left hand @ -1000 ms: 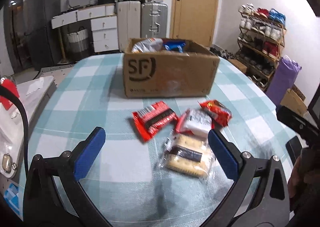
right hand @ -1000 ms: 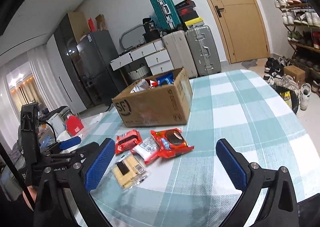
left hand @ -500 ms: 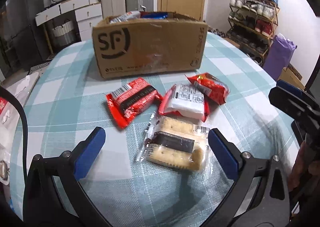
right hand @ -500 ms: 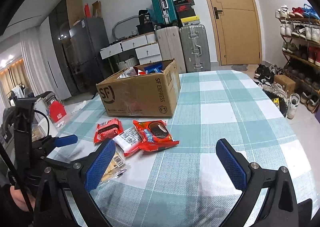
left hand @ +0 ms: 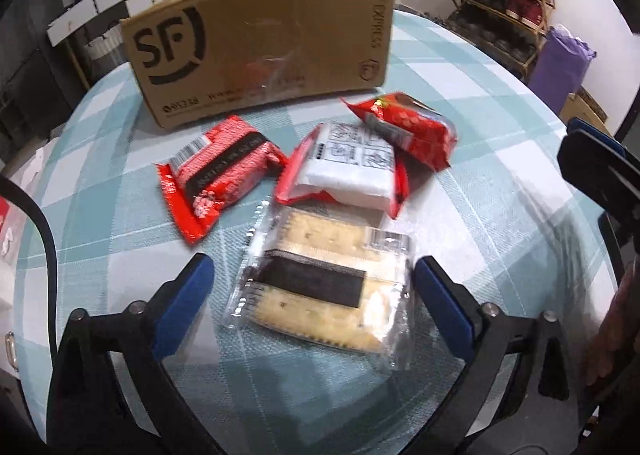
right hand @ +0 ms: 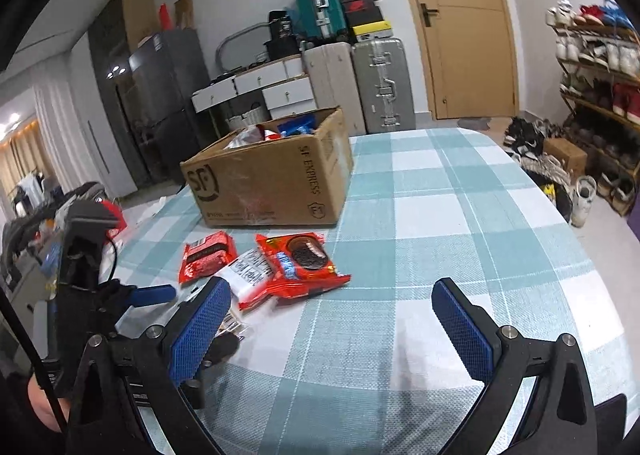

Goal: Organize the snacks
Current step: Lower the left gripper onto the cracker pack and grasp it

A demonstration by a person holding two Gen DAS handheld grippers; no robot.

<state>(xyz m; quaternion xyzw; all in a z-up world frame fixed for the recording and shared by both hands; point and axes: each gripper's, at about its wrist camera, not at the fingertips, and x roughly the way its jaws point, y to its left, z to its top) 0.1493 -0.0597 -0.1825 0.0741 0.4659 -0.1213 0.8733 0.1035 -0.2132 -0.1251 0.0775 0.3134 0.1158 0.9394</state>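
Observation:
My left gripper [left hand: 314, 295] is open, its blue pads on either side of a clear cracker pack [left hand: 320, 279] lying on the checked tablecloth [left hand: 480, 215]. Beyond it lie a red wafer pack [left hand: 218, 175], a white-backed red pack [left hand: 348, 167] and a red Oreo pack [left hand: 408, 127]. The SF cardboard box [left hand: 260, 43] stands behind them with snacks inside. My right gripper [right hand: 332, 327] is open and empty above the cloth, right of the Oreo pack [right hand: 300, 263]. The left gripper also shows in the right wrist view [right hand: 156, 295].
The table edge curves near on the right [right hand: 600, 295]. Beyond it are a shoe rack [right hand: 592, 95], suitcases [right hand: 376, 83], a door [right hand: 464, 27] and white drawers [right hand: 260, 87]. Clutter sits left of the table [right hand: 36, 227].
My left gripper has moved forward and down until its pads flank the cracker pack. The right gripper has drifted a little lower and closer to the snacks.

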